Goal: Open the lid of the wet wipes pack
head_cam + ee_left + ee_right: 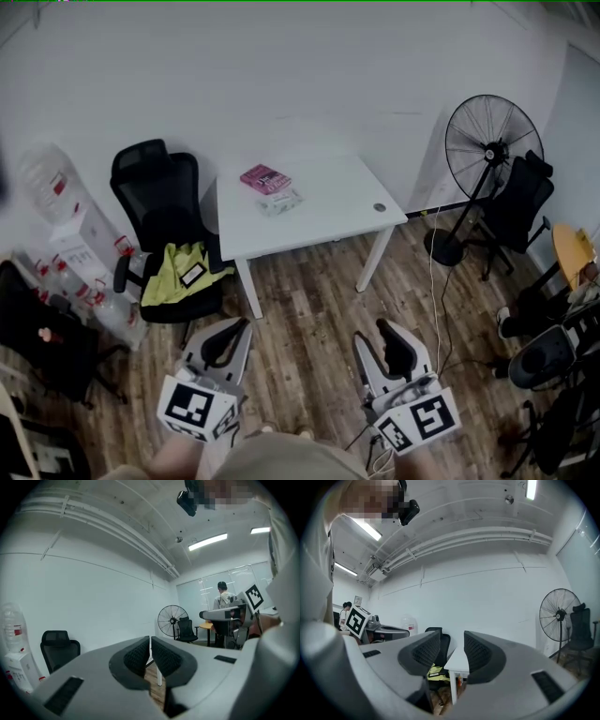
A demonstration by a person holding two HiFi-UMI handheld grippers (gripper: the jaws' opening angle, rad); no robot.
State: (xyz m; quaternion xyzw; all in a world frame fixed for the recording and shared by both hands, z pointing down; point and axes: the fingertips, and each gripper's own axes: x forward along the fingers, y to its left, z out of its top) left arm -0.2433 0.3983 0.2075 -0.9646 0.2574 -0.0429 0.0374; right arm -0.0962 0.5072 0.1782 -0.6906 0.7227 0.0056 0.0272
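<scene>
On the white table [328, 211] lie a pink pack [265, 177] and a pale pack [279, 201] just in front of it; from here I cannot tell which one has the lid. Both grippers hang low over the wooden floor, well short of the table. My left gripper [225, 342] [150, 656] is shut, its pads nearly touching with nothing between them. My right gripper [394, 349] [452, 653] stands open and empty, and the table's corner [458, 660] shows through the gap.
A black office chair [159, 202] with a yellow-green vest [180, 272] stands left of the table. A standing fan [492, 141] and more chairs [520, 202] are on the right. Water bottles [47, 183] crowd the left wall. A small round object [379, 207] lies near the table's right corner.
</scene>
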